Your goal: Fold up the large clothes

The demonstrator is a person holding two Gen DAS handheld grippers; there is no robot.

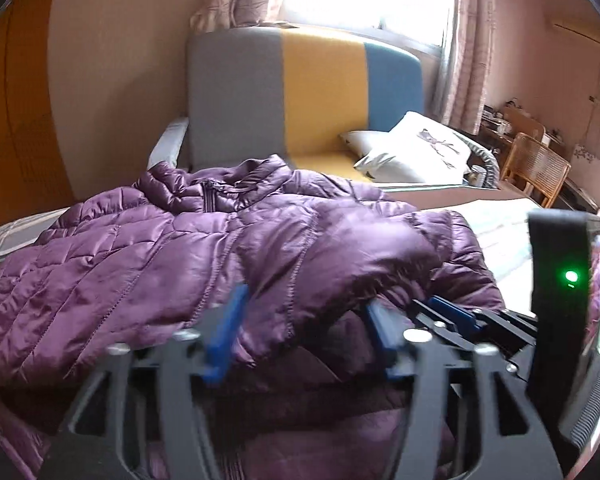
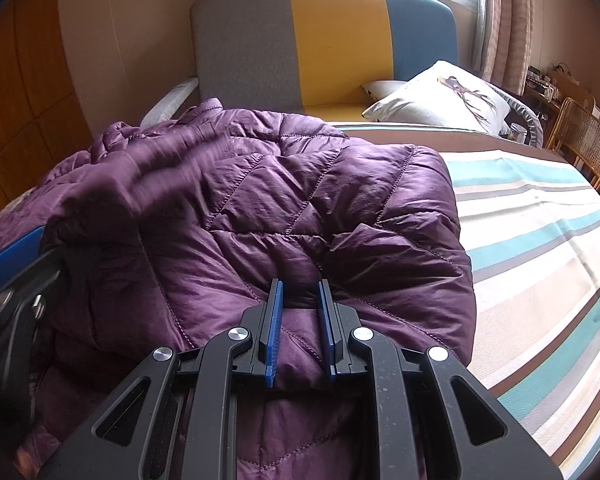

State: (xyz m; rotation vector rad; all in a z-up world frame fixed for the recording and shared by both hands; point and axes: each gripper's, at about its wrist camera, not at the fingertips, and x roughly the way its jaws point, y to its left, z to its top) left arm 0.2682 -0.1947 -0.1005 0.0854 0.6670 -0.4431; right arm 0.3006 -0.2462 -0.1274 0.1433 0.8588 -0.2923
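A purple quilted jacket lies on the striped bed, collar toward the far sofa, with a sleeve folded across its front. My left gripper stands open at the jacket's near edge; a fold of the sleeve lies loose between its wide blue pads. In the right wrist view it shows blurred at the left edge. My right gripper is shut on a pinch of jacket fabric at the near right edge. Its fingers show beside the left gripper in the left wrist view.
A grey, yellow and blue sofa back stands behind the bed. White pillows lie at the far right. A rattan chair stands right of the bed. Striped sheet lies bare right of the jacket.
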